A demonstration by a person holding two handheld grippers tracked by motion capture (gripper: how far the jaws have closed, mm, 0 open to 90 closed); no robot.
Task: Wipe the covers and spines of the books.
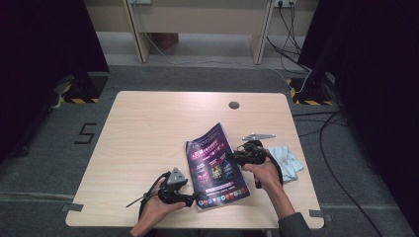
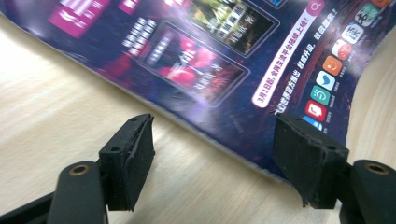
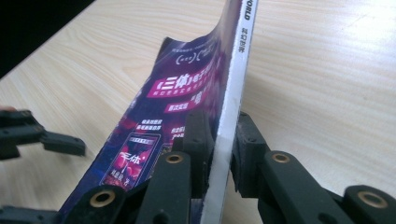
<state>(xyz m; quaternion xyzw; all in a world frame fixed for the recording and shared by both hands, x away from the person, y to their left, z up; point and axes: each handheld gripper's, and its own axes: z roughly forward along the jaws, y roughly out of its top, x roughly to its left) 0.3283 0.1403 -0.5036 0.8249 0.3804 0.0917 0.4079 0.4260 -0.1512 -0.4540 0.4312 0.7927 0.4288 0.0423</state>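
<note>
A magazine (image 1: 215, 165) with a purple cover lies on the wooden table (image 1: 143, 128), toward the front right. My right gripper (image 1: 232, 158) is shut on its spine edge, and in the right gripper view the pads (image 3: 198, 135) press the white spine of the magazine (image 3: 187, 88) from both sides, lifting that edge. My left gripper (image 1: 195, 200) stands open at the magazine's front left corner. In the left gripper view its jaws (image 2: 215, 128) are wide apart just above the table, with the magazine's (image 2: 210, 56) edge lying ahead of them. The left gripper (image 3: 42, 135) also appears farther off in the right gripper view.
A pale cloth (image 1: 289, 160) lies crumpled right of my right hand. A grey metal plate (image 1: 258, 137) rests just beyond it. A round cable hole (image 1: 234, 105) sits near the table's far edge. Cables run over the floor at the right.
</note>
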